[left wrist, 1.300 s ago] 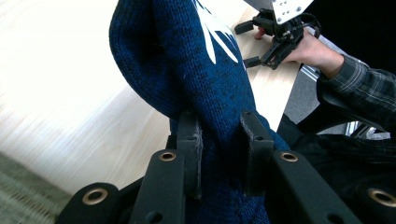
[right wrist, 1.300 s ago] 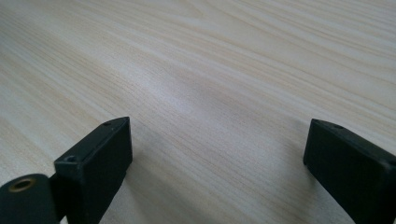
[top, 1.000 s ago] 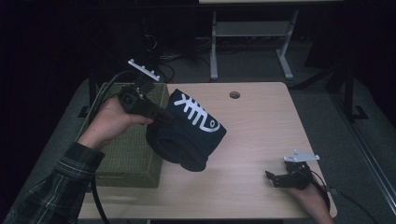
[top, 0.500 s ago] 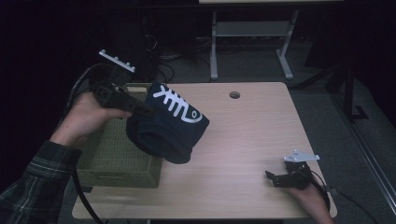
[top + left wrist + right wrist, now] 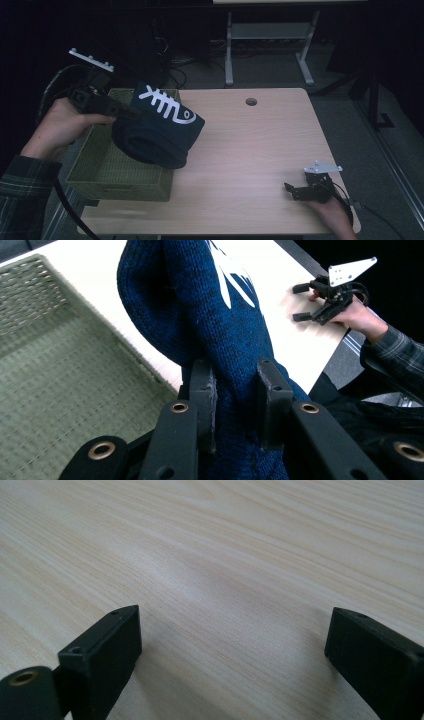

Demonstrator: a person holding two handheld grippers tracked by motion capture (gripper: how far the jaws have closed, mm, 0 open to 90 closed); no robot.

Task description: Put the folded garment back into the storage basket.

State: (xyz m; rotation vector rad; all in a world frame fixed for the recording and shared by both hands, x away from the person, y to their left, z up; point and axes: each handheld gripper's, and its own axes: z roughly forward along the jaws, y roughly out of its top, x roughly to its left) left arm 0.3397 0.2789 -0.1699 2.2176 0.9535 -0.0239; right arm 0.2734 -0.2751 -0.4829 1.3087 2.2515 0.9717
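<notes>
A dark blue knitted hat (image 5: pixel 160 132) with a white fishbone design hangs from my left gripper (image 5: pixel 131 112), which is shut on a fold of it. The hat is in the air over the right side of a green woven basket (image 5: pixel 117 187). In the left gripper view both pads pinch the blue knit (image 5: pixel 215 315) at my left gripper (image 5: pixel 235 390), with the basket floor (image 5: pixel 50 365) below. My right gripper (image 5: pixel 290 191) rests on the table near the front right corner, open, with nothing between its jaws (image 5: pixel 232 645).
The light wooden table (image 5: pixel 250 145) has a round cable hole (image 5: pixel 251 101) at the back. The basket stands at the table's left edge. Beyond the table are a metal stand (image 5: pixel 270 45) and cables on a dark floor.
My left gripper has carried the hat leftwards and a little up, from above the table's middle to above the basket. The right gripper has stayed in place.
</notes>
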